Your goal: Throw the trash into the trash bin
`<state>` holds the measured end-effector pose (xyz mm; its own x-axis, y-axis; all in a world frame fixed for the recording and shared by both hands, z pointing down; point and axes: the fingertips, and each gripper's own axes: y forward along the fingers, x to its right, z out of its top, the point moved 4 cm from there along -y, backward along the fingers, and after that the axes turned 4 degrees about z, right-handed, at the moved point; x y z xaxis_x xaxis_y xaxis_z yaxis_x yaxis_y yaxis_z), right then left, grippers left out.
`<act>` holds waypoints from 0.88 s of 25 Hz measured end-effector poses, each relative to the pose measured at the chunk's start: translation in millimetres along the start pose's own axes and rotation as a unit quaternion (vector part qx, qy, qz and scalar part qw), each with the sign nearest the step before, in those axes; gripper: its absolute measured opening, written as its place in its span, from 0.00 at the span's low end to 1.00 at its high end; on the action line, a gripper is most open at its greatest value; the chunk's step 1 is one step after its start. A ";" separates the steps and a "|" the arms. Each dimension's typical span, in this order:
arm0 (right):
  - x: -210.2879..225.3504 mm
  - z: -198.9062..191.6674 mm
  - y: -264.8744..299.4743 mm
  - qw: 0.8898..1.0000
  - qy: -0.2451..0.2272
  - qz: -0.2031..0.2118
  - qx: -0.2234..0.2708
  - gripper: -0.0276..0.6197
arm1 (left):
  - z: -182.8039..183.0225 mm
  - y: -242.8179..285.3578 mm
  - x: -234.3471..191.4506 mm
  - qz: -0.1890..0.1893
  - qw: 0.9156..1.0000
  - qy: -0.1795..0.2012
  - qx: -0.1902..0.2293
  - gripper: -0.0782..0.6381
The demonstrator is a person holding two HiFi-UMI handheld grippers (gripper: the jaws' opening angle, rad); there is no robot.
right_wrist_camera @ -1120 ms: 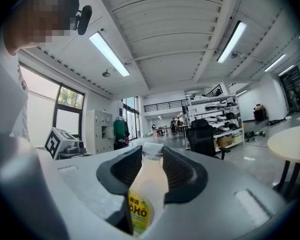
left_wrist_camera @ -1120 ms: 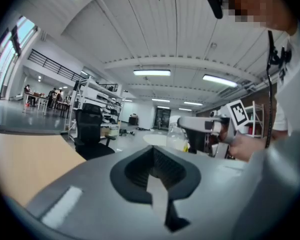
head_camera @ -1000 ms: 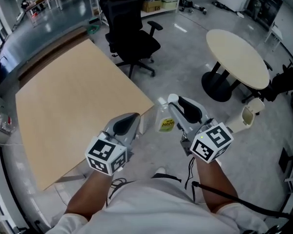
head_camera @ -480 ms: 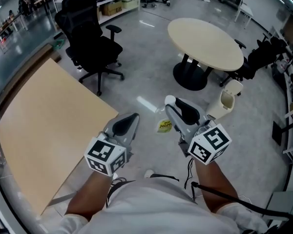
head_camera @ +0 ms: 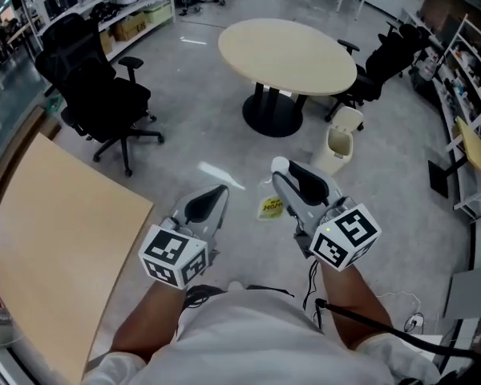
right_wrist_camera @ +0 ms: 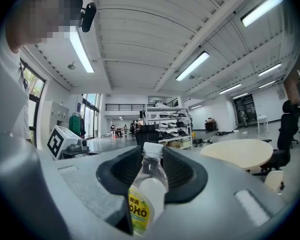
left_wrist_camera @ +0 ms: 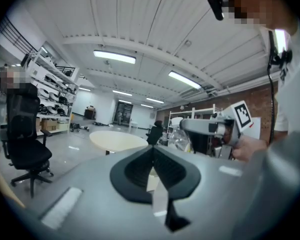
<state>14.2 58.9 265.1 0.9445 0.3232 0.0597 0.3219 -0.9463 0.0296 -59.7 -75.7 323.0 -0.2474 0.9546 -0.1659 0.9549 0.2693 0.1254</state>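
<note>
My right claw [head_camera: 287, 175] is clamped on the clear bottle [head_camera: 270, 205], cap toward the tips, and the trash bin [head_camera: 339, 144] stands on the floor ahead and slightly right of it — well apart, nearer this claw than my left claw [head_camera: 212, 199], closed and empty.

Round table [head_camera: 287, 54] stands near office chair [head_camera: 96, 95].

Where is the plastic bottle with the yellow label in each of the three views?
Head view: bottle just below centre.
Left gripper view: bottle small, right of centre.
Right gripper view: bottle large, bottom centre.
Shared landmark: the round table.
</note>
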 end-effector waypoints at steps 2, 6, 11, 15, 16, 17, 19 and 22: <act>10.1 0.4 -13.1 1.000 0.001 -0.023 0.004 0.25 | 0.1 12.2 8.9 -0.021 1.000 0.005 -0.004 0.12; 26.6 2.2 -40.4 0.997 0.006 -0.071 0.008 0.25 | 2.9 36.1 26.4 -0.063 0.998 0.010 -0.012 0.12; 41.3 1.9 -62.1 0.992 0.011 -0.129 0.004 0.25 | 9.8 62.2 42.1 -0.122 0.992 0.026 -0.021 0.12; 44.9 3.2 -68.2 0.985 0.010 -0.174 0.008 0.25 | 11.4 75.5 42.8 -0.166 0.985 0.041 -0.028 0.12; 46.6 5.1 -70.4 0.983 0.009 -0.183 0.009 0.25 | 12.2 80.4 43.9 -0.176 0.983 0.038 -0.031 0.12; 49.0 7.4 -73.2 0.981 0.008 -0.192 0.010 0.25 | 13.7 86.0 45.9 -0.186 0.981 0.036 -0.033 0.12; 54.1 10.6 -79.1 0.978 0.009 -0.209 0.007 0.25 | 17.1 96.4 51.5 -0.205 0.977 0.034 -0.038 0.12; 59.2 10.8 -82.5 0.972 0.014 -0.236 0.000 0.25 | 22.4 105.4 54.9 -0.235 0.971 0.034 -0.042 0.12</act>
<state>44.2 156.0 255.3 0.6897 0.7211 0.0659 0.7186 -0.6928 0.0606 31.1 2.2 305.3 -0.6649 0.7299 -0.1587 0.7184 0.6831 0.1314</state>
